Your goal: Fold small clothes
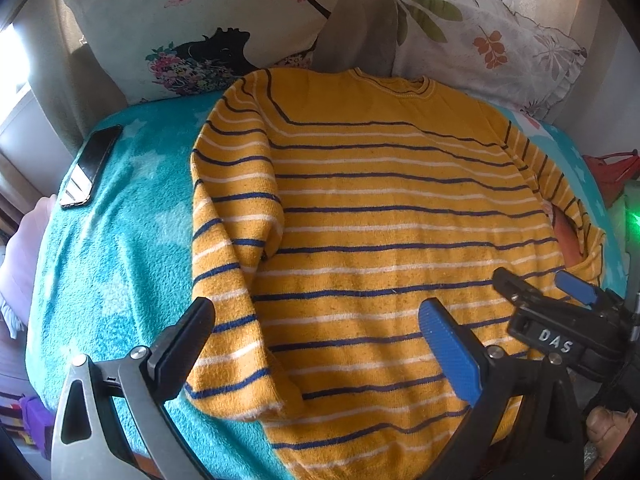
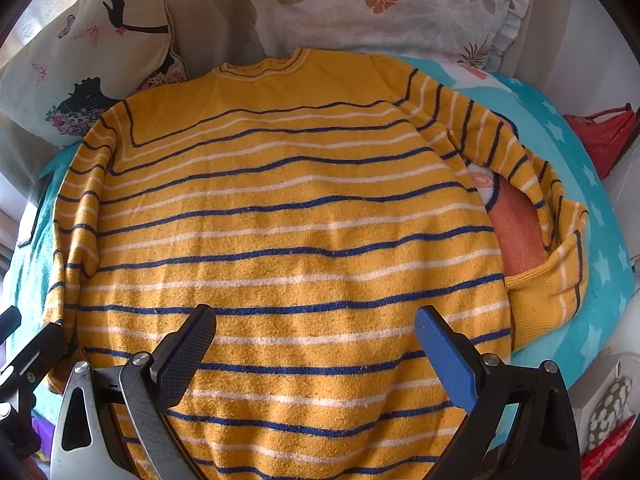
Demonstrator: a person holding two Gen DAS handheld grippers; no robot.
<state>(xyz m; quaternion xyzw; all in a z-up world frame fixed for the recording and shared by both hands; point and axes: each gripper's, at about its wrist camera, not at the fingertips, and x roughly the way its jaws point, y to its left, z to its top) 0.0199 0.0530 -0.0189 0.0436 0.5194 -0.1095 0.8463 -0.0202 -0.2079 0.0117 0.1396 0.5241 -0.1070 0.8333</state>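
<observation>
We hold both grippers wide apart and empty over a mustard-yellow knitted sweater with navy and white stripes (image 1: 380,216).

It lies flat on the turquoise fleece blanket (image 1: 120,220); left gripper (image 1: 316,340) and right gripper (image 2: 316,344) hide its hem, and one sleeve is folded over its front.

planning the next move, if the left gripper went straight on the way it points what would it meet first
Most likely the yellow striped sweater: the open left gripper looks along its front, near where the left sleeve is folded in. Further along sits the floral pillow, though depth is hard to judge.
</observation>
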